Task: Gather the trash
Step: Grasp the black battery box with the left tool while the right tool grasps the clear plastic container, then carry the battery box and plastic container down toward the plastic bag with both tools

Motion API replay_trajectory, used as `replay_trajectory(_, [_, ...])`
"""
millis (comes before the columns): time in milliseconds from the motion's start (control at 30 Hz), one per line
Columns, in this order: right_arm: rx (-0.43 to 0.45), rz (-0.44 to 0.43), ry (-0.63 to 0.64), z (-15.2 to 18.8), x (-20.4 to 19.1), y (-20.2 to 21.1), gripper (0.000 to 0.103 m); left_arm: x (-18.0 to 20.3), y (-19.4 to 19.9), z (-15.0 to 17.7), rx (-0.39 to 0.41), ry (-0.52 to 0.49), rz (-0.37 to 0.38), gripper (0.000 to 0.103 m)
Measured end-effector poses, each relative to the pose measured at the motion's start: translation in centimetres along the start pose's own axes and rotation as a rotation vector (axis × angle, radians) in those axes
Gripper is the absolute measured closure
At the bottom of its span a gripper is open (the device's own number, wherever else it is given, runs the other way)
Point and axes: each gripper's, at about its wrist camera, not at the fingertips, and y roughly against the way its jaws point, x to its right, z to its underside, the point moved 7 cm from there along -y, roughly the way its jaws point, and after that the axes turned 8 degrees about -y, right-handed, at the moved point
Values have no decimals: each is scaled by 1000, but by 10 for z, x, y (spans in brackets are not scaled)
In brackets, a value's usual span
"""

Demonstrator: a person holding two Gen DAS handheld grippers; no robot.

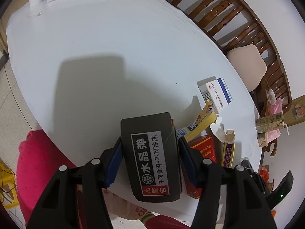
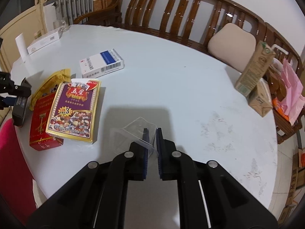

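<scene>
The white table (image 2: 171, 80) carries everything, with a wooden bench (image 2: 171, 9) behind it. At the table's left edge, the purple box (image 2: 74, 108) overlaps a red box (image 2: 41, 118); behind them lie a yellow wrapper (image 2: 51, 82) and a white-and-blue box (image 2: 102, 64). Two cartons (image 2: 254, 74) stand at the table's right edge. The left gripper (image 1: 149, 152) clamps a black box (image 1: 150, 158) above the table's edge. The right gripper (image 2: 151, 135), nearly closed, pinches a clear plastic tray (image 2: 133, 133) near the front.
</scene>
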Motion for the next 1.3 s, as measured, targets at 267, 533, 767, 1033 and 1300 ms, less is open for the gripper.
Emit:
replay_trajectory(267, [50,43,-15,-11,-1,41,94,12,30,-7,82,-140,-49,47])
replay_trajectory(533, [122,74,4,-21,-23,109,94,32,69,-5,157,-332,-49,48])
replay_trajectory(767, [163,65,-7,-13,-49,157,94,44,111,12,212,-446,-6,48])
replay_trajectory(1033, [186,40,14,14,-86,204,94,52,143,47,243,-597,1,48])
replay_trajectory(1300, [180,34,25,50,-112,230,94,53,145,90,222,-684,12,48])
